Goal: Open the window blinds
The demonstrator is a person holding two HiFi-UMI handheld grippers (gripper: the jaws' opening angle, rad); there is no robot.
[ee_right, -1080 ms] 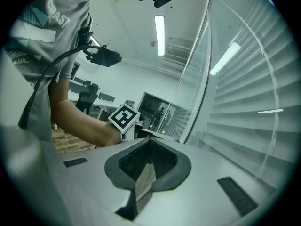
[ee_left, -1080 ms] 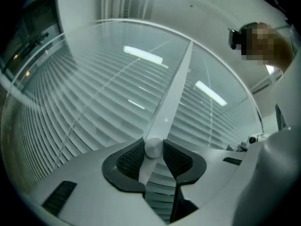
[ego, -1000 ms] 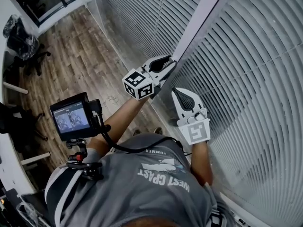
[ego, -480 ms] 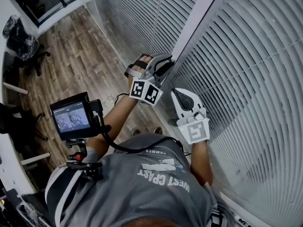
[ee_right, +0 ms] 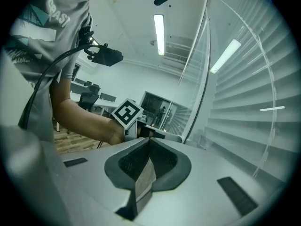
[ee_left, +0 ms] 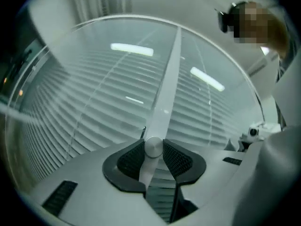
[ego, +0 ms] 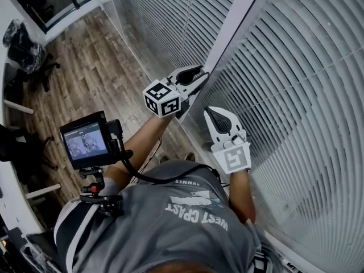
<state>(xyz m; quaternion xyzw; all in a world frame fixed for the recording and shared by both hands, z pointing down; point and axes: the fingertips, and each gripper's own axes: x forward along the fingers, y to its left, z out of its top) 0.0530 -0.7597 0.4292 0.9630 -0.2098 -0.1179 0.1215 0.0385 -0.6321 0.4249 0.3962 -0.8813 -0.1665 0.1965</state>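
Note:
White slatted blinds (ego: 296, 95) cover the window on the right, and a second set (ego: 165, 16) hangs further left. A white tilt wand (ee_left: 167, 88) hangs in front of them and shows as a thin line (ego: 186, 27) in the head view. My left gripper (ego: 196, 75) is raised at the window post with the wand's round end between its jaws. The jaws are closing, and both pads (ee_left: 176, 157) touch the wand. My right gripper (ego: 209, 110) is held still beside the right blinds. Its jaws (ee_right: 149, 138) are shut with nothing in them.
A white vertical window post (ego: 233, 33) separates the two sets of blinds. A small monitor (ego: 85, 141) on an arm juts out from the person's chest rig. Dark office chairs (ego: 23, 53) stand on the wood floor (ego: 96, 67) at far left.
The left gripper rolled around the wand, its marker cube swinging under and then back to the left. Its place barely shifted. The right gripper stayed still.

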